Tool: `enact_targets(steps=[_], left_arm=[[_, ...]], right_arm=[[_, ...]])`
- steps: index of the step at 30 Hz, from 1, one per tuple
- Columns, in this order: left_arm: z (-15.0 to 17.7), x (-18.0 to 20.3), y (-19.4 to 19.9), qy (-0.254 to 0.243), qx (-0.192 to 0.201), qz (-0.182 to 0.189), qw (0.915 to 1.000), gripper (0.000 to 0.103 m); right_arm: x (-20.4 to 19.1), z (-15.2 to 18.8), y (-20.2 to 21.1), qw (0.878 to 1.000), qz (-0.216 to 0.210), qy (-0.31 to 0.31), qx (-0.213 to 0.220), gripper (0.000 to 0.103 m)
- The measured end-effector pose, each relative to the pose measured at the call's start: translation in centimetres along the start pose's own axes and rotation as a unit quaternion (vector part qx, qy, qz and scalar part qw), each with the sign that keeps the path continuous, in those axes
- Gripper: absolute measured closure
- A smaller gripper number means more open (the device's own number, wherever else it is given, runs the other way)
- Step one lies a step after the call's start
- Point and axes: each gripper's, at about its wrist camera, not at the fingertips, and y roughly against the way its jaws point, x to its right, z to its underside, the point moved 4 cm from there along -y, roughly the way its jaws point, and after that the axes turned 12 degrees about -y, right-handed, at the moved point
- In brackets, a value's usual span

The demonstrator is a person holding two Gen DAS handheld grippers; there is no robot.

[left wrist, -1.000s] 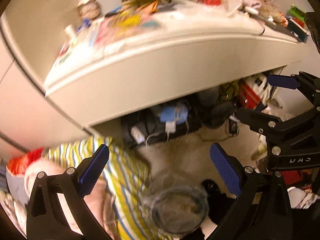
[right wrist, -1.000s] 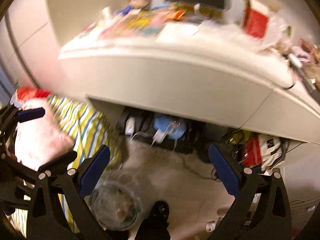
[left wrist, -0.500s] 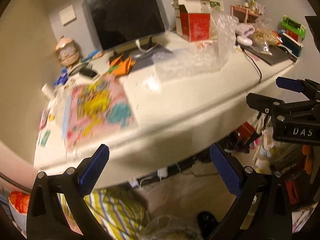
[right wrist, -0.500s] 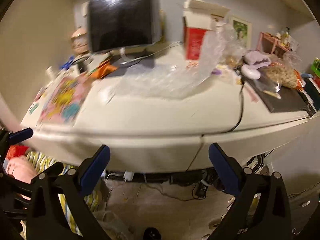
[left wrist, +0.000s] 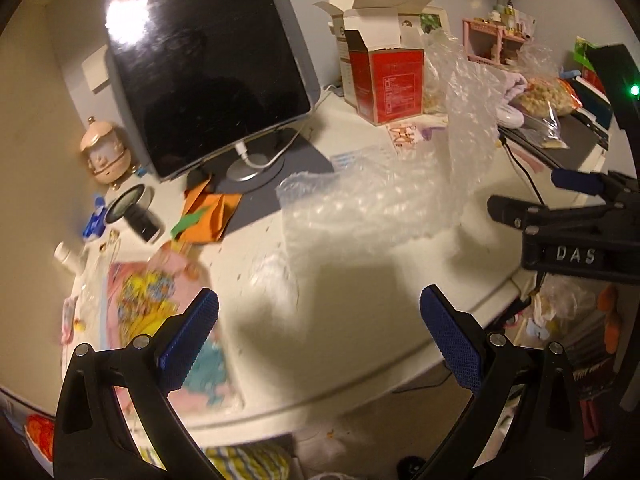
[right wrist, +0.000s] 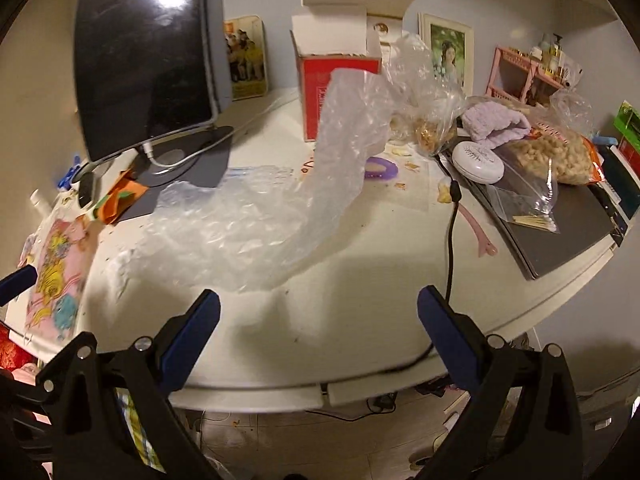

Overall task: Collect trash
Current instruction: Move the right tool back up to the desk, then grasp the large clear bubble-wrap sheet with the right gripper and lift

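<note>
Both grippers hover over the near edge of the white desk, side by side. Left gripper: jaws spread wide, nothing between them. Right gripper: likewise agape and empty. Bubble wrap, clear and crumpled, sprawls mid-desk at 12 o'clock from both, its far end rising against the red carton. Dark monitor stands at 11 o'clock.

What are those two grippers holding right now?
Nothing. The left gripper and right gripper are both open and empty, above the desk near the bubble wrap.
</note>
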Motion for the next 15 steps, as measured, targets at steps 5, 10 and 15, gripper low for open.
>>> enact_targets(steps=[5, 10, 15], left_arm=[[-2.1, 0.2, -2.2, -0.005, 0.0, 0.003, 1.0, 0.005], [-4.2, 0.5, -4.1, -0.011, 0.002, 0.008, 0.9999, 0.005], [-5.7, 0.8, -5.8, -0.02, 0.001, 0.014, 0.9997, 0.005]], right_arm=[[0.5, -1.3, -2.1, 1.0, -0.001, -0.014, -0.01, 0.007], [0.9, -2.7, -4.4, 1.0, 0.001, -0.024, -0.019, 0.007], [1.2, -3.6, -5.9, 0.999, -0.006, -0.034, -0.027, 0.007]])
